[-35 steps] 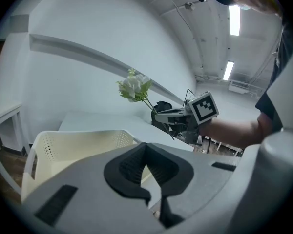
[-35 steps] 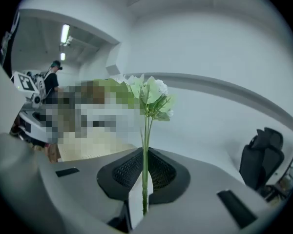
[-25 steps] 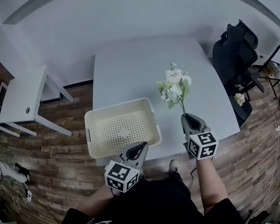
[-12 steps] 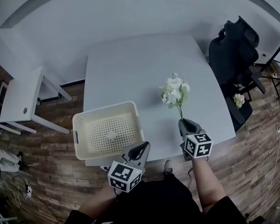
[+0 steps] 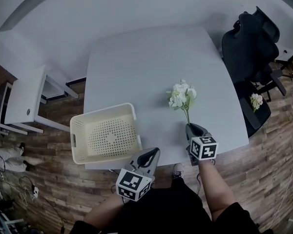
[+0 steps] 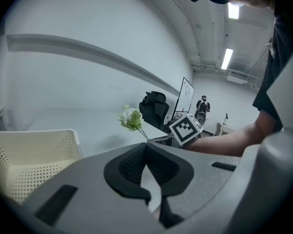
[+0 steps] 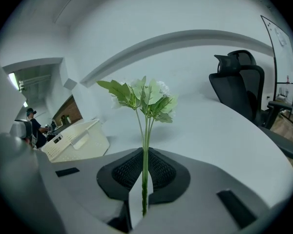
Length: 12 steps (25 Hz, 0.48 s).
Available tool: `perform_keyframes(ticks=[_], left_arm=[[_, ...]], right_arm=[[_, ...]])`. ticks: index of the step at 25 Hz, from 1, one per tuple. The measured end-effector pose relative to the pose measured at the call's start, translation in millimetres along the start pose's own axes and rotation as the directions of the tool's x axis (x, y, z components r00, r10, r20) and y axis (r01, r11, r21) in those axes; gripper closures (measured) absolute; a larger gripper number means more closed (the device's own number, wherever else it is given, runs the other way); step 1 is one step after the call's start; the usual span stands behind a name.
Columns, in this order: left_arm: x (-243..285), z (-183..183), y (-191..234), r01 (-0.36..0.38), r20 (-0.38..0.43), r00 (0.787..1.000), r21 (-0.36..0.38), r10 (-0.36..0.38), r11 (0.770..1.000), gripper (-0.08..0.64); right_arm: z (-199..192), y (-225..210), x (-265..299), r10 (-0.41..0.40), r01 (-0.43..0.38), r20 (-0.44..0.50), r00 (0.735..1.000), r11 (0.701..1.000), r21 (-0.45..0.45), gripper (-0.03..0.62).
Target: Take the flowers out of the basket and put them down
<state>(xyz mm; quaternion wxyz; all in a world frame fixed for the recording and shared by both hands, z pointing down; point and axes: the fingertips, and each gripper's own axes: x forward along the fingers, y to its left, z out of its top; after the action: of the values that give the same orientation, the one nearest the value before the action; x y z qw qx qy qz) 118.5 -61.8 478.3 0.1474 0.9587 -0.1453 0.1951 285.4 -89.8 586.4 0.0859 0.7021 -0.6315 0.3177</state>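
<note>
A small bunch of white flowers (image 5: 181,94) with green leaves stands up over the grey table (image 5: 136,62), right of centre. My right gripper (image 5: 190,126) is shut on its thin green stems (image 7: 145,145), with the blooms (image 7: 147,97) above the jaws. The cream perforated basket (image 5: 103,110) sits empty at the table's front-left corner, part of it past the left edge. My left gripper (image 5: 153,153) hovers at the table's front edge, right of the basket, shut on nothing. The left gripper view shows the flowers (image 6: 131,119) and the basket (image 6: 34,145) ahead.
A black office chair (image 5: 249,48) stands at the table's right side, with another small bouquet (image 5: 256,100) on its seat. A white side table (image 5: 24,101) is at the left on the wooden floor (image 5: 53,189). Far back, a person (image 6: 203,106) stands near a whiteboard (image 6: 185,94).
My right gripper has come down and nearer to me with the flowers, which now hang lower over the table. The left gripper has shifted along the table's front edge, away from the basket.
</note>
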Motion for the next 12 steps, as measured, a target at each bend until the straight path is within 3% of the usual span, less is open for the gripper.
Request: perform_keyframes(ticks=[12], left_arm=[[38.3, -21.0, -17.9, -0.011, -0.075, 0.997, -0.032, 0.008, 0.999, 0.554]], right_arm=[[-32.3, -42.7, 32.4, -0.029, 0.034, -0.088, 0.996, 0.998, 0.053, 0.551]])
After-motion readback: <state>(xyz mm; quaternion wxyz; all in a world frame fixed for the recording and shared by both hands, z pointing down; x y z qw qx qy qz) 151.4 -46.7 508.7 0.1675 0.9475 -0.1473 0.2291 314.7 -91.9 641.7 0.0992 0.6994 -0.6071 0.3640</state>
